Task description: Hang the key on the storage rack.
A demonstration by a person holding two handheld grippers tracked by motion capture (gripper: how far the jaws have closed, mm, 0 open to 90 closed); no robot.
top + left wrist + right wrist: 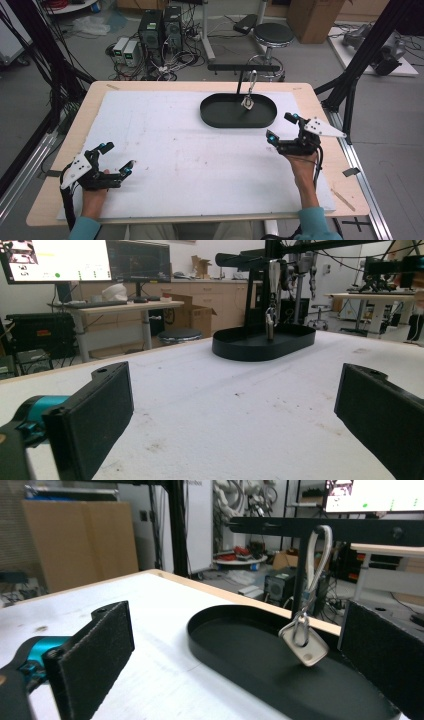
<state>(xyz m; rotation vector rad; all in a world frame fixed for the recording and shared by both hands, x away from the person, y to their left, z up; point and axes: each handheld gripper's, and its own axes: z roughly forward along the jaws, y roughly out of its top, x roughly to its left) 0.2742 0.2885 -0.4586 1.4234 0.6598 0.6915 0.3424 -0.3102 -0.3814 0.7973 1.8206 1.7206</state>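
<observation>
A black oval tray [210,117] sits at the back middle of the white mat [170,150]. A black stand with a crossbar [243,66] rises from it. A grey loop [252,80] hangs from the bar with a small pale tag [247,103] at its lower end, just above the tray floor. My right gripper [281,127] is open and empty, in front of the tray's right end. In the right gripper view the tag [307,647] hangs over the tray [210,650] between the wide-apart jaws. My left gripper [119,156] rests open and empty at the near left, with the tray [235,351] far ahead.
The mat covers a wooden table [50,200]. Black frame posts [360,55] stand at the right and left sides. Behind the table are a round stool [273,35], computer towers [160,27] and loose cables on the floor.
</observation>
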